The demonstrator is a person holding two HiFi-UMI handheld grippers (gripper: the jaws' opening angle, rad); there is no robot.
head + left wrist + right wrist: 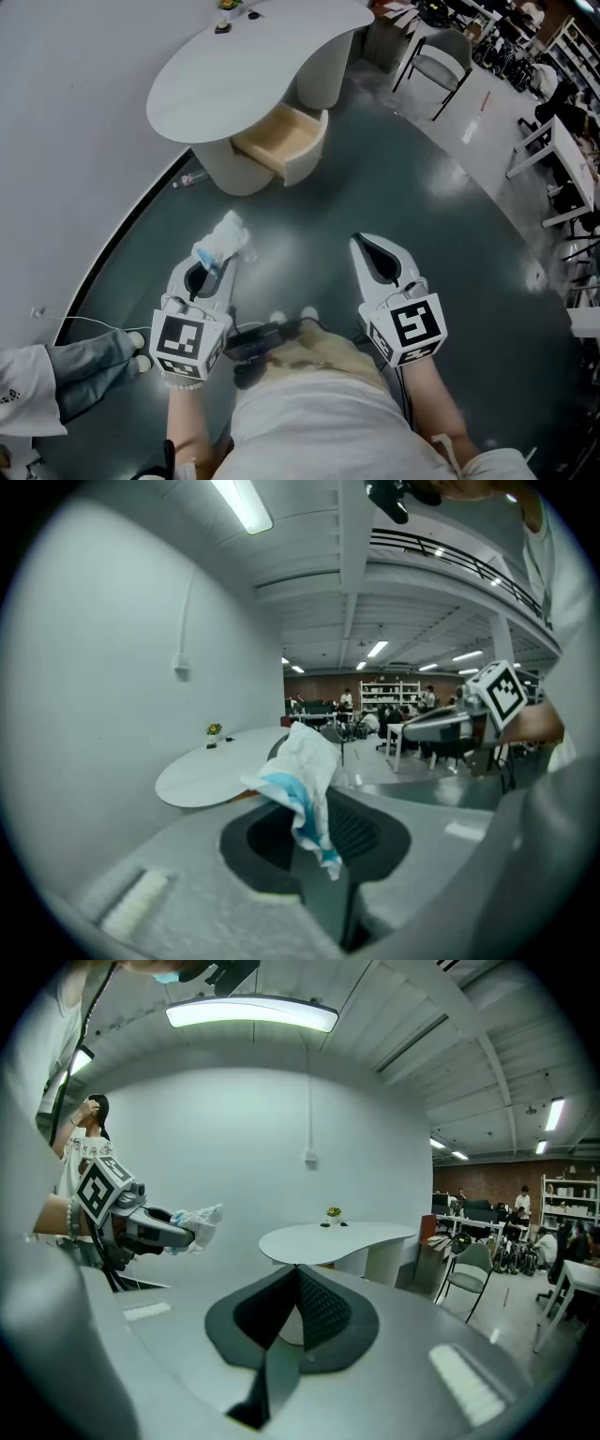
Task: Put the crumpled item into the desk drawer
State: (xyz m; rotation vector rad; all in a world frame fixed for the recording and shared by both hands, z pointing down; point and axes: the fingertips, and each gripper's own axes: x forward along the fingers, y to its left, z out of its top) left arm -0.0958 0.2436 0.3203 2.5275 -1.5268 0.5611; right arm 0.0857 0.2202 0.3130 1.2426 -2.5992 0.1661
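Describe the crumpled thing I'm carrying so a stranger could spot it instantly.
Start at the white curved desk with its open drawer, then look nearer, to the left gripper. Pinched in its fingers is a crumpled white wad with a blue streak; the right gripper holds nothing.

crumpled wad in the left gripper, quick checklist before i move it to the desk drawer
1. Grip on the crumpled wad: ok, the left gripper has its jaws shut on it.
2. Desk drawer open: ok, pulled out from under the desk top.
3. Room in the drawer: ok, the part in view looks bare.
4. Wad over the drawer: not ok, open floor lies between them.
5. Right gripper free: ok, jaws together with nothing in them.
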